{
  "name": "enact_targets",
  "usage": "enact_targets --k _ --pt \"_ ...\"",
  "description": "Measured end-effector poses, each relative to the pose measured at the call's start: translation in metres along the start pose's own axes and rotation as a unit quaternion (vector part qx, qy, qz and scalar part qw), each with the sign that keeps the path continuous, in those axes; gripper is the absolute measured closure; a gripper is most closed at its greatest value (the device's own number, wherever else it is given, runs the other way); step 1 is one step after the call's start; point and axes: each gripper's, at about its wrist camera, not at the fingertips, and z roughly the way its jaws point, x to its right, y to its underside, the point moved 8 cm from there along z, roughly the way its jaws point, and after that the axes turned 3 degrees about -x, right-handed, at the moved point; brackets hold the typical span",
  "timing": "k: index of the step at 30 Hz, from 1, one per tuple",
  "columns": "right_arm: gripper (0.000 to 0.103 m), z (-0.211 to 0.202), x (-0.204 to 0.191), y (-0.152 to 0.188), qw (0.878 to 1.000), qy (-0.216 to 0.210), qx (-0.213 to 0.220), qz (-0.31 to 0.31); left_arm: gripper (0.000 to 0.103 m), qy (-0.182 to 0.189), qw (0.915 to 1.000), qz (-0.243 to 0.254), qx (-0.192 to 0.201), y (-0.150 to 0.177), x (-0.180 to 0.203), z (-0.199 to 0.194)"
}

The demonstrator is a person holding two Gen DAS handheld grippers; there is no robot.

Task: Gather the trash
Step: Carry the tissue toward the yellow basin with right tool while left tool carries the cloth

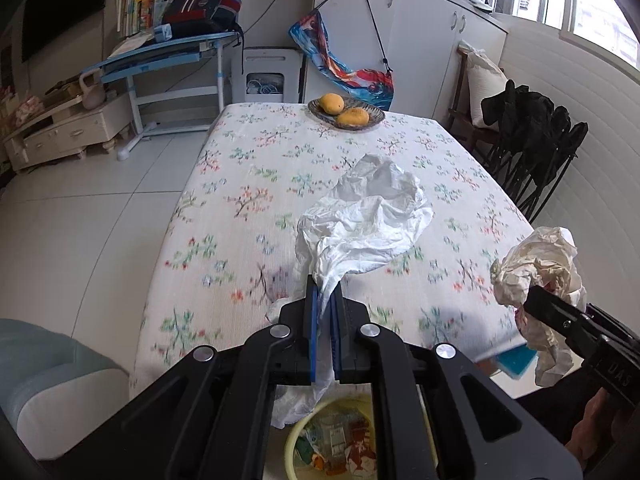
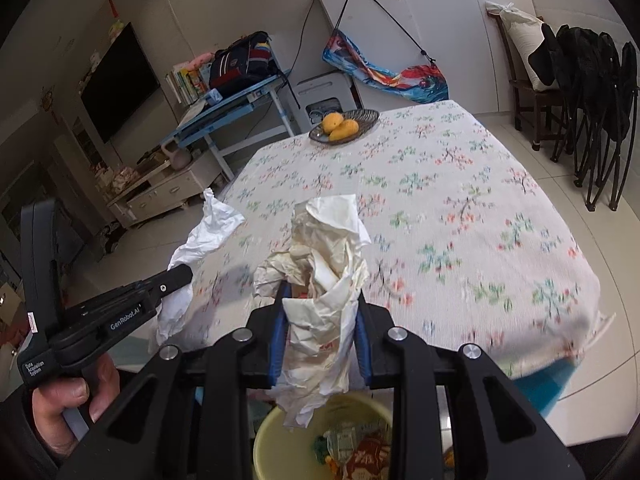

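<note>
**Currently: Both Tongs Loaded Above the Bin**

Left tongs: my blue pads are clamped nearly together on a crumpled white bag. Most of the bag billows up and forward past the fingertips, over the counter; a thinner tail hangs down behind the pads. From the right wrist view, these tongs enter from the left, held by my left hand, with the white bag sticking out above and below the tips.

Right tongs: my pads stand a little apart, pressed against a wad of cream paper. The wad rises above the fingertips and also trails down between the pads. From the left wrist view, these tongs enter from the right with the cream paper bunched around the tips.

Bin: a yellow bin sits low in both views, directly below the tongs, at the near edge of the counter. It already contains mixed wrappers. Both dangling tails hang above its opening; neither visibly touches the rim.

Counter: a floral cloth covers it. At the far end, a dish holds two mangoes.
</note>
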Motion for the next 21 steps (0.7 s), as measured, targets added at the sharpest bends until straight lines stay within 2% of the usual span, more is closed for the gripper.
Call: enact_targets --k 10,21 --pt "0.073 -0.011 -0.007 0.033 1.000 0.002 -0.019 -0.013 0.097 0.002 1.0000 0.002 -0.007 0.033 0.002 -0.019" --pt "0.073 -0.017 -0.017 0.057 0.999 0.002 -0.042 -0.033 0.097 0.004 0.9999 0.001 -0.010 0.052 0.003 -0.031"
